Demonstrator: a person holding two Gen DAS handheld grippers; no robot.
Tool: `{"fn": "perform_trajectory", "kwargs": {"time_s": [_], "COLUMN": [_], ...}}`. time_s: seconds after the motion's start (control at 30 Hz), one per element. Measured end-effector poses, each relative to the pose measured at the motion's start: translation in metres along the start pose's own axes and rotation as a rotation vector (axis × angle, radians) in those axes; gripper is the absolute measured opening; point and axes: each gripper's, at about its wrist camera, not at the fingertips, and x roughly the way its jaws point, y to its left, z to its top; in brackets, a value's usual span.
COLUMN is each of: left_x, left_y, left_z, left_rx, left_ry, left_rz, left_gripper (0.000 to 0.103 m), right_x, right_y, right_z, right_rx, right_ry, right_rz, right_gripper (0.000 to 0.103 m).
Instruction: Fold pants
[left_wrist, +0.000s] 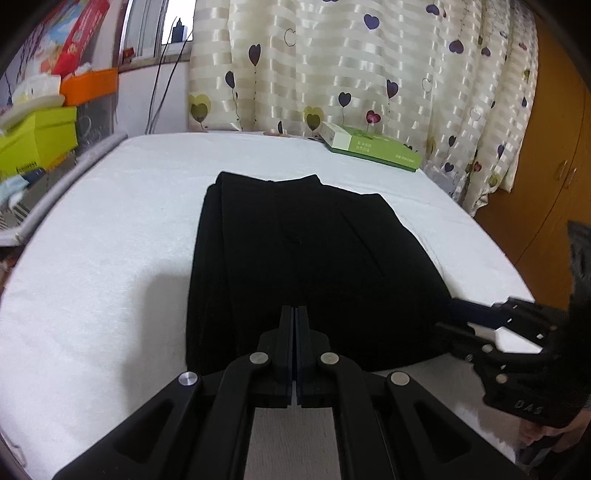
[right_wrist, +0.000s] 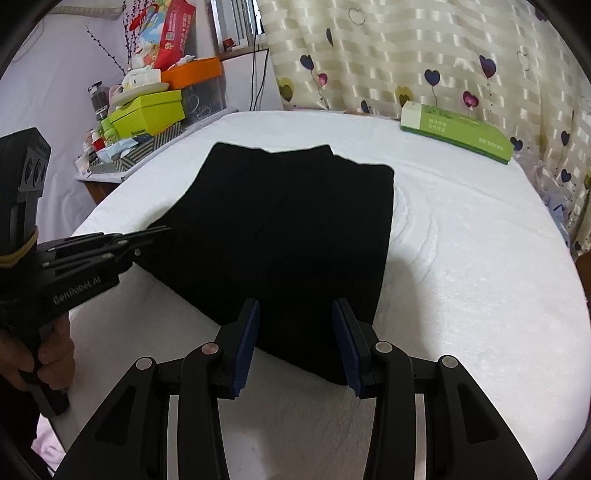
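Your left gripper (left_wrist: 295, 314) sits at the near edge of the black pants (left_wrist: 295, 254), its fingers pressed together. The cloth is so dark that you can't be sure from the left wrist view whether a hem is pinched between them or they have simply closed over the fabric. The pants lie folded into a compact slab in the middle of the white bed cover (left_wrist: 110, 236), long axis running straight away from you toward the curtain (left_wrist: 369, 74). Your right gripper (right_wrist: 295, 332) stands spread wide, one blue pad either side of the near right corner of the pants, gripping nothing. Both tools are at the near end, so any further fold would probably carry that edge away from you. There is bare cover to the left and right, and more beyond the far edge before the green box (right_wrist: 458, 131), which lies well apart at the back right.
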Motion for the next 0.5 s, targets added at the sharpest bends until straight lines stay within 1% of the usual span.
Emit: {"fn": "perform_trajectory", "kwargs": {"time_s": [0.03,0.1,0.2,0.27,0.3,0.37,0.4,0.47,0.5], "left_x": [-0.004,-0.014,-0.021,-0.019,-0.016,-0.005,0.002,0.019,0.017], "left_y": [-0.002,-0.006,-0.014,-0.016,-0.015,-0.011,-0.009,-0.002,-0.001], "left_z": [0.0,-0.001,0.005,0.014,0.019,0.025,0.025,0.021,0.019], "left_rx": [-0.004,-0.016,0.014,0.032,0.028,0.027,0.032,0.022,0.023], "left_ry": [-0.002,-0.01,-0.024,-0.029,-0.02,0.01,0.029,0.087,0.066], "left_rz": [0.008,-0.002,-0.011,0.002,0.007,0.007,0.012,0.046,0.033], "left_gripper": [0.002,0.002,0.003,0.003,0.003,0.005,0.007,0.007,0.007], "right_x": [-0.004,-0.011,-0.01,-0.005,-0.002,0.006,0.014,0.015,0.013], "right_y": [0.001,0.002,0.001,0.002,0.002,0.003,0.003,0.004,0.005], "right_z": [0.0,0.0,0.003,0.007,0.009,0.011,0.011,0.013,0.016], "right_rx": [-0.003,0.0,0.001,-0.007,-0.007,-0.017,-0.025,-0.031,-0.034], "right_ry": [-0.013,-0.032,-0.039,-0.032,-0.031,-0.021,-0.001,-0.001,0.003], "right_rz": [0.003,0.016,0.02,0.03,0.04,0.044,0.04,0.038,0.041], "right_gripper": [0.042,0.042,0.042,0.034,0.032,0.03,0.03,0.029,0.029]}}
